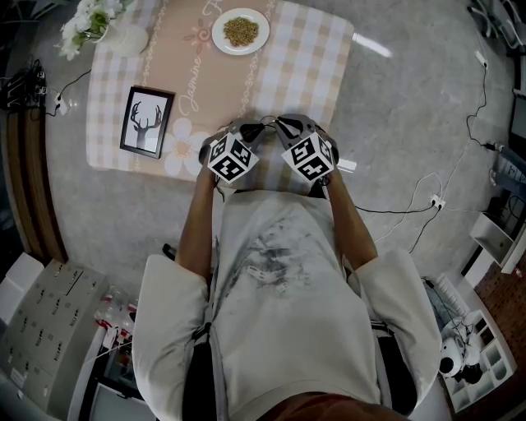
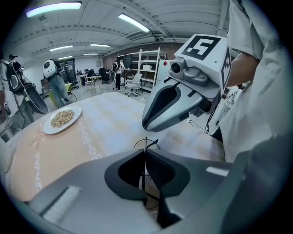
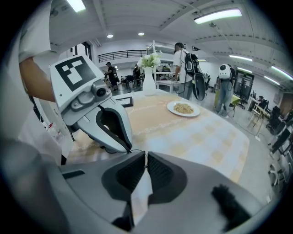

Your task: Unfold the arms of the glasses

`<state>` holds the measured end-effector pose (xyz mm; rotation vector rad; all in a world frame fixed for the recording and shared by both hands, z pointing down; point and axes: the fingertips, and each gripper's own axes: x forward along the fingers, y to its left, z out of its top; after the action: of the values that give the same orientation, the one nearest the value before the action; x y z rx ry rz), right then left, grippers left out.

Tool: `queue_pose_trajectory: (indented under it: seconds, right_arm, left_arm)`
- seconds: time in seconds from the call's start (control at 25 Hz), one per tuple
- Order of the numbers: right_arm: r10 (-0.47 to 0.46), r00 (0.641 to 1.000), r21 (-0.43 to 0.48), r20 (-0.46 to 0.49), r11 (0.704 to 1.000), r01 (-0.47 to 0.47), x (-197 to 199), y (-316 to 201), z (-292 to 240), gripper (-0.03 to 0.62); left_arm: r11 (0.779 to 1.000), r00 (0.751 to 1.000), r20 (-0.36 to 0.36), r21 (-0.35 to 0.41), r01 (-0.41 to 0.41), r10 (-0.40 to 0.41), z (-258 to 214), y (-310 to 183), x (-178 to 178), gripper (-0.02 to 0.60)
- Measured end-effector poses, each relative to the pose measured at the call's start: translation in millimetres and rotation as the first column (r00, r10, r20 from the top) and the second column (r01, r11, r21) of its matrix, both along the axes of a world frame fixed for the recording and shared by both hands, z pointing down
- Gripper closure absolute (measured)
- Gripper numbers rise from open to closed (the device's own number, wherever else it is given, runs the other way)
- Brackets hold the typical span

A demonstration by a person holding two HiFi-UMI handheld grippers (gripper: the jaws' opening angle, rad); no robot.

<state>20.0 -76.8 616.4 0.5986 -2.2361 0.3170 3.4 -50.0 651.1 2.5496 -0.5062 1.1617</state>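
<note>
The glasses [image 1: 269,123] are thin dark wire-framed ones, held in the air between my two grippers over the near edge of the table [image 1: 312,74]. My left gripper [image 2: 145,153] is shut on the frame, and a lens rim [image 2: 147,142] pokes out just past its jaws. My right gripper [image 3: 146,155] has its jaws nearly together on a thin wire arm [image 3: 137,151] that runs across from the left gripper's tip [image 3: 128,148]. In the head view the left gripper [image 1: 256,126] and right gripper [image 1: 283,125] meet tip to tip. Most of the glasses is hidden by the jaws.
On the checked tablecloth lie a white plate of grain [image 1: 240,31], a framed deer picture [image 1: 147,122] and a vase of white flowers [image 1: 99,25]. Cables and a socket strip [image 1: 436,200] lie on the floor at the right. People stand far back in the room.
</note>
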Motion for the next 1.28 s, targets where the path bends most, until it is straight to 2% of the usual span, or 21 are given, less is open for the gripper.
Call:
queue_pose_trajectory:
  seconds: [0.12, 0.8, 1.28]
  right_arm:
    - [-0.013, 1.000, -0.011, 0.005, 1.000, 0.013, -3.0, 0.7, 2.5, 0.577]
    - [-0.093, 0.995, -0.060, -0.025, 0.994, 0.091, -12.1, 2.2, 26.5, 0.577]
    - [-0.102, 0.995, -0.097, 0.000, 0.990, 0.102, -11.3, 2.2, 29.2, 0.579]
  left_arm:
    - [1.000, 1.000, -0.007, -0.003, -0.007, 0.007, -0.4, 1.7, 0.3, 0.561]
    - [1.000, 1.000, -0.016, -0.004, -0.013, 0.013, -1.2, 2.4, 0.5, 0.563]
    - [1.000, 0.999, -0.036, 0.005, -0.008, 0.008, -6.8, 2.2, 1.2, 0.565]
